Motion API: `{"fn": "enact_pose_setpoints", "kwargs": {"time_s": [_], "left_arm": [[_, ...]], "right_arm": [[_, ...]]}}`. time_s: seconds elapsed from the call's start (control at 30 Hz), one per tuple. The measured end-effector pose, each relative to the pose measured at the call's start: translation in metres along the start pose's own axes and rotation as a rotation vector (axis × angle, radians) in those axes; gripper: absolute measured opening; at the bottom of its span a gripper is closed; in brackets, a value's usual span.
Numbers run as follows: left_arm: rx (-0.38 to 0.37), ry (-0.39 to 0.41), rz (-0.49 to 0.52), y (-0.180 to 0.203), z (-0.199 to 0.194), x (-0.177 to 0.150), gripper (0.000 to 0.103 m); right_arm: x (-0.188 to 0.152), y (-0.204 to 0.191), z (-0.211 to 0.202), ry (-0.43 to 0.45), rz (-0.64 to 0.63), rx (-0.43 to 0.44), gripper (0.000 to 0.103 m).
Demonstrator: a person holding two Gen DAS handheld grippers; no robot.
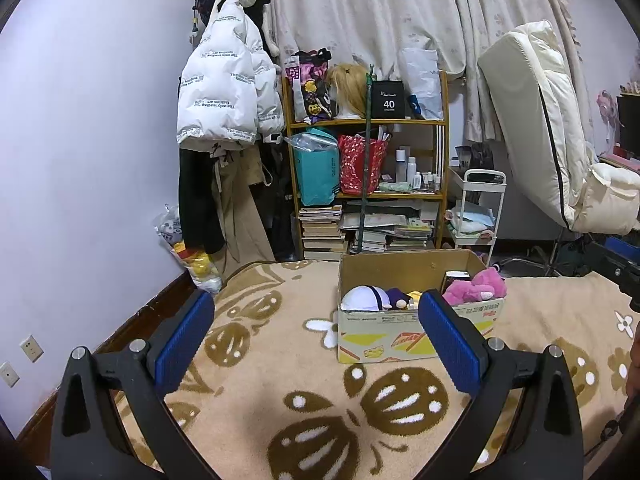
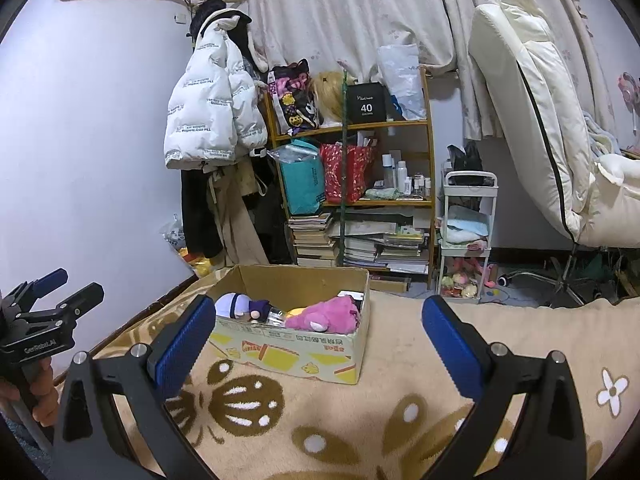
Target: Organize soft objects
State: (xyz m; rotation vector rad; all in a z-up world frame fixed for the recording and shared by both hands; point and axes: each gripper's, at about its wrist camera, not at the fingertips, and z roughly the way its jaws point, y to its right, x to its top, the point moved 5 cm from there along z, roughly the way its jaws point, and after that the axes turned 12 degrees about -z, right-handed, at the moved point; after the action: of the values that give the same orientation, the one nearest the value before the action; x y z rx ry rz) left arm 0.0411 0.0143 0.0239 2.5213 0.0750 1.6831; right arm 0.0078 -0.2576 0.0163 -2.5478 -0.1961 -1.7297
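Note:
A cardboard box [image 1: 404, 338] stands on the patterned blanket [image 1: 280, 344]. Inside lie a pink plush [image 1: 476, 286], a white and purple plush doll [image 1: 370, 298] and a dark item. My left gripper [image 1: 316, 312] is open and empty, held above the blanket just in front of the box. In the right wrist view the box [image 2: 296, 354] holds the same pink plush [image 2: 326, 314] and the doll [image 2: 240, 306]. My right gripper [image 2: 318, 316] is open and empty, a little in front of the box. The left gripper also shows in the right wrist view [image 2: 60, 288] at the far left, open.
A wooden shelf [image 1: 368, 160] with bags, bottles and stacked books stands behind the box. A white puffer jacket [image 1: 224, 84] hangs on the wall at left. A white cart [image 2: 466, 236] and a cream chair [image 2: 540, 120] stand at right.

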Motion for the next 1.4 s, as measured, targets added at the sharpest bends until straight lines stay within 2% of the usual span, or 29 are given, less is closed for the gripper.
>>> {"fn": "enact_pose_setpoints", "kwargs": {"time_s": [0.57,1.4], "left_arm": [[0.028,-0.029,0.056,0.011,0.015,-0.012,0.101],[0.058,-0.042,0.040,0.003,0.021,-0.015,0.101]], "right_arm": [[-0.008,0.017,0.021,-0.044,0.000,0.001,0.103],[-0.012,0.018,0.029,-0.055,-0.012,-0.005,0.103]]}}
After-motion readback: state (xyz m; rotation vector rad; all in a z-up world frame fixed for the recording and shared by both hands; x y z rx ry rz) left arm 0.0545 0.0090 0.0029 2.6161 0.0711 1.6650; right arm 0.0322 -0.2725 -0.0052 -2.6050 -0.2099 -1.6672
